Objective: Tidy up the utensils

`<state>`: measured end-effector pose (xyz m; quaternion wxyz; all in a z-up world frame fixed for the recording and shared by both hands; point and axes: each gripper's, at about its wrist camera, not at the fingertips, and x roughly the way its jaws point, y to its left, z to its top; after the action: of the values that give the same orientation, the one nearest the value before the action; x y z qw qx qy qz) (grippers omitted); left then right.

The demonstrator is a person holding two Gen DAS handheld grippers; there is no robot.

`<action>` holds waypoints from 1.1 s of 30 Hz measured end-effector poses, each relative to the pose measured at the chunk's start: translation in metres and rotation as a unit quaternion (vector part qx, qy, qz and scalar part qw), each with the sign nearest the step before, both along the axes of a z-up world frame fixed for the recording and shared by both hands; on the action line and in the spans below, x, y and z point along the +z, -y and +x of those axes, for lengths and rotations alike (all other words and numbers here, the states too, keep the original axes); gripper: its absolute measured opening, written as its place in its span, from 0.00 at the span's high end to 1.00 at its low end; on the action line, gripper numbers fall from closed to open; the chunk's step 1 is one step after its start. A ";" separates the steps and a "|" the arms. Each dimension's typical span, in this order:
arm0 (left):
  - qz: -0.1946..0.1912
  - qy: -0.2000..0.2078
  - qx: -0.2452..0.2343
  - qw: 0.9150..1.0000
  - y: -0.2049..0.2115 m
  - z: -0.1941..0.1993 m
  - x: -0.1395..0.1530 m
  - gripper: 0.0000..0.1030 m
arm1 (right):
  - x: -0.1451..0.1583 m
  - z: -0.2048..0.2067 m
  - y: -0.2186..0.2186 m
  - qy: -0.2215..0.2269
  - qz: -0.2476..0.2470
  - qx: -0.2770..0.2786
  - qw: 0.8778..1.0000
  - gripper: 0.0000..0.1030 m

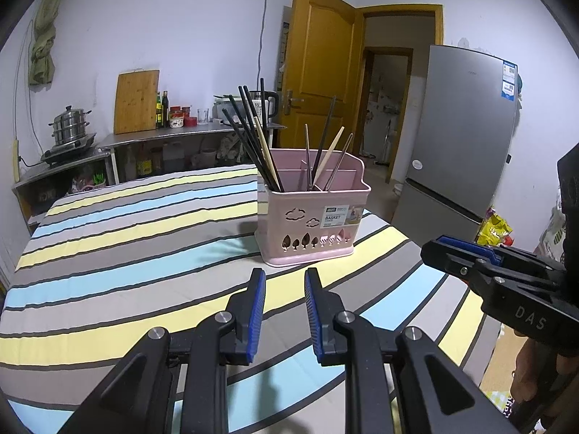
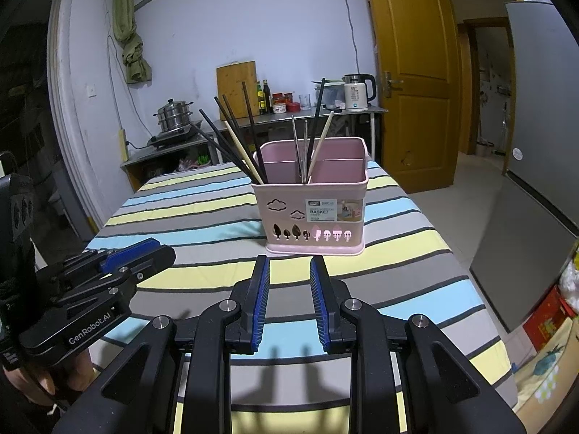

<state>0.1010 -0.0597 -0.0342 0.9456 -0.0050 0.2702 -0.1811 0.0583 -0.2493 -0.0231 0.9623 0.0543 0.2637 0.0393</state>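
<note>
Both sets of jaws are standing narrowly apart and holding nothing. The left gripper [image 1: 285,282] and right gripper [image 2: 289,271] are hovering over the striped worktop [image 1: 126,253]. The pink basket [image 1: 307,228] is sitting at twelve o'clock, just beyond either gripper. Its chopsticks [image 1: 253,137] are leaning upright toward eleven o'clock.

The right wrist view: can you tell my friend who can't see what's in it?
A pink utensil basket stands on a striped tablecloth, with dark and pale chopsticks leaning out of its left part and a few more sticks in the middle. In front, the right gripper is open and empty, and the left gripper is at the left edge.
</note>
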 end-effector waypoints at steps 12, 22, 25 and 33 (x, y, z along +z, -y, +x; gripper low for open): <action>0.005 0.000 -0.005 1.000 0.001 0.000 0.000 0.79 | -0.001 0.000 -0.002 -0.003 -0.001 0.001 1.000 0.77; 0.006 0.000 -0.004 1.000 0.001 0.000 0.000 0.79 | -0.001 0.001 -0.002 -0.004 -0.002 0.002 1.000 0.77; 0.005 0.000 -0.005 1.000 0.001 0.000 0.000 0.79 | -0.002 0.001 -0.002 -0.005 -0.003 0.002 1.000 0.77; 0.005 0.000 -0.006 1.000 0.001 0.001 -0.001 0.79 | -0.002 0.002 -0.003 -0.005 -0.003 0.003 1.000 0.77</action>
<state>0.1018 -0.0612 -0.0350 0.9443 0.0014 0.2716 -0.1856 0.0601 -0.2468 -0.0252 0.9609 0.0509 0.2690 0.0407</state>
